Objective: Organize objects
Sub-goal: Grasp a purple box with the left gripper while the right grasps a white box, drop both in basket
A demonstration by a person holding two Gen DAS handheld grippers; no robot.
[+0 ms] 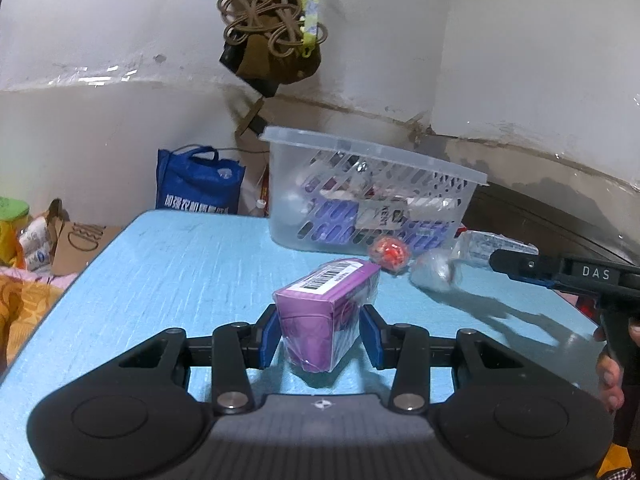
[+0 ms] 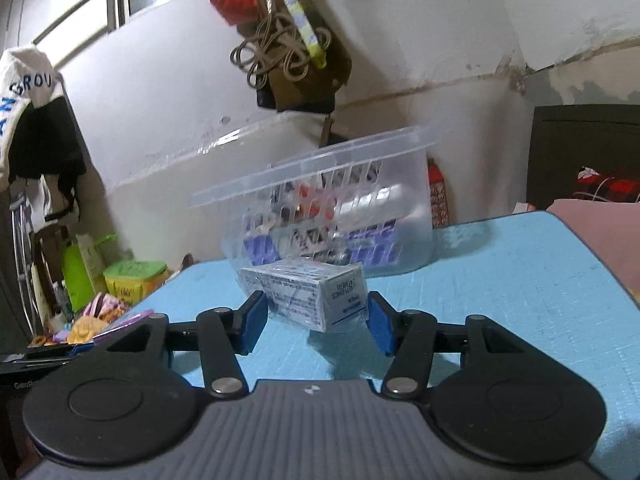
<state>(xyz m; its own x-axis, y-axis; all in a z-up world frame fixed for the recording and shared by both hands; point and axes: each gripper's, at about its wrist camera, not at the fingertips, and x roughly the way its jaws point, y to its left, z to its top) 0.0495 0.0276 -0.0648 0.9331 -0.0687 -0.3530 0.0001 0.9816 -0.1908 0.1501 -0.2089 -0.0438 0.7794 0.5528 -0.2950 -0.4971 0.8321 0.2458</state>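
Observation:
A purple box (image 1: 326, 312) wrapped in clear film lies on the blue table (image 1: 180, 272). My left gripper (image 1: 320, 334) is open around its near end, the blue pads (image 1: 269, 336) a little off its sides. A white box in clear film (image 2: 310, 298) lies between the open pads (image 2: 380, 326) of my right gripper (image 2: 318, 326). A clear slotted plastic basket (image 1: 372, 196) with several packages stands at the table's back; it also shows in the right wrist view (image 2: 332, 204). The right gripper's body (image 1: 580, 276) enters the left wrist view from the right.
A red wrapped ball (image 1: 390, 254) and a silvery packet (image 1: 434, 272) lie in front of the basket. A blue bag (image 1: 198, 184) stands behind the table. Bags hang on the wall (image 1: 272, 40). Clutter lies beyond the table's left edge (image 2: 116, 292).

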